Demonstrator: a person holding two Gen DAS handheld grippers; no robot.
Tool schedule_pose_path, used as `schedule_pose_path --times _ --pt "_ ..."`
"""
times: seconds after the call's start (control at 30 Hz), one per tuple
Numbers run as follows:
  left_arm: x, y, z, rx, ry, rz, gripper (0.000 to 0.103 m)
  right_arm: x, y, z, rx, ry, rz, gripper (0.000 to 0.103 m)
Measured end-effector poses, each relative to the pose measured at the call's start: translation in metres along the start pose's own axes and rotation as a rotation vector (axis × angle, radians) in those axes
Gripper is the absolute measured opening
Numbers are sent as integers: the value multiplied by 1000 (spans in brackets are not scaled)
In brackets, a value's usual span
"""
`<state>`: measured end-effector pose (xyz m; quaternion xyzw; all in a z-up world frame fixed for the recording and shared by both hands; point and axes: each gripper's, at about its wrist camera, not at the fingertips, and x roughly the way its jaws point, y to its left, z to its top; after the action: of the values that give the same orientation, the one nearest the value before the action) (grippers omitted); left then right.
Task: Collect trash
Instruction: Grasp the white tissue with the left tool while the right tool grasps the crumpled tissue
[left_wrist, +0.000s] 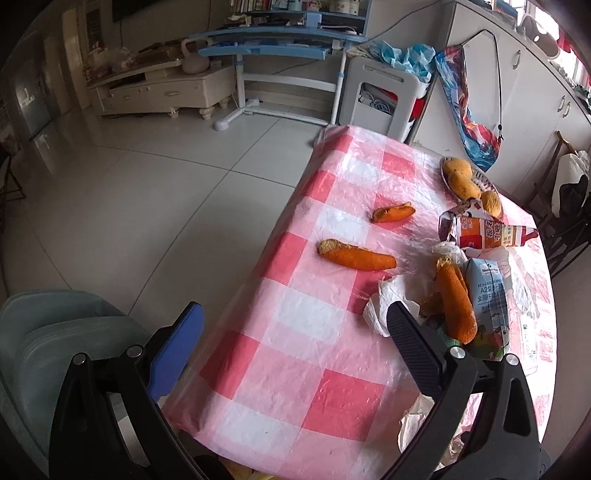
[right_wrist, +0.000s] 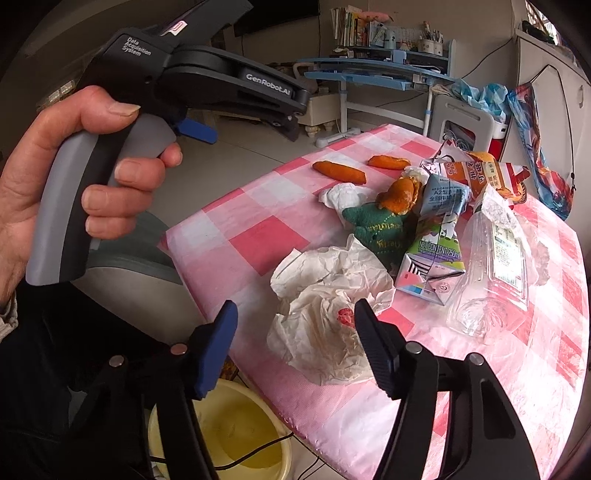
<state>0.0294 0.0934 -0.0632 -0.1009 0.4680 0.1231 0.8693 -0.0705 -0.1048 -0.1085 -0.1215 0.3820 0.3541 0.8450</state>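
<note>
Left wrist view: the left gripper (left_wrist: 295, 328) stands released above the near edge of the checked tablecloth (left_wrist: 332, 398), nothing between its fingers; only here show two orange peel strips (left_wrist: 356, 256) lying apart on bare cloth and, at the far corner, a plate of peel pieces (left_wrist: 460, 181). Right wrist view: the right gripper (right_wrist: 295, 343) is unclenched, gripping nothing, over crumpled white paper (right_wrist: 328, 332) at the table edge; only this view shows a yellow bin (right_wrist: 236, 435) below, a clear plastic wrapper (right_wrist: 495, 266), a milk carton (right_wrist: 436, 254), and a hand (right_wrist: 74, 162) holding the left gripper's handle, which blocks the room's left side.
</note>
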Motion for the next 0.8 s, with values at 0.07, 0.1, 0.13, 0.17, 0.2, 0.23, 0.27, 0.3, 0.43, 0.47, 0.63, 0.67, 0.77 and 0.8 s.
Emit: schedule_pose_path --times 0.07,0.1,0.13,0.17,0.2,0.23,0.27,0.3,0.43,0.47,0.63,0.67,0.77,0.8 --pt "16 -9 -4 5 34 -2 95 5 -3 -1 10 19 1 52" --pt "23 -13 -6 8 48 0 95 7 -6 -2 14 27 0 51" --pt "30 -16 -7 11 63 2 92 8 -7 -2 18 32 0 48" --pt "35 -19 -9 14 75 4 91 10 -9 -2 22 36 2 45" --pt "41 -22 -10 15 85 7 88 10 -11 -2 26 38 4 44" --pt "45 -24 -10 13 90 8 87 10 -13 -2 30 40 4 42" --pt "48 -25 -11 8 94 4 86 10 -14 -1 32 43 5 41" --pt "51 -26 -10 1 96 -4 86 11 -15 -1 32 47 3 41" --pt "58 -32 -8 -6 87 -25 86 13 -16 -1 26 59 12 41" --pt "60 -35 -8 -2 90 -31 86 13 -17 -1 24 61 13 41" --pt "73 -53 -10 50 110 -12 82 13 -22 1 25 63 30 36" --pt "74 -55 -10 61 108 -6 82 13 -23 1 26 61 35 34" --pt "71 -61 -9 80 89 -2 63 11 -24 2 32 56 48 26" --pt "70 -62 -9 90 87 -11 48 11 -24 2 33 55 51 25"
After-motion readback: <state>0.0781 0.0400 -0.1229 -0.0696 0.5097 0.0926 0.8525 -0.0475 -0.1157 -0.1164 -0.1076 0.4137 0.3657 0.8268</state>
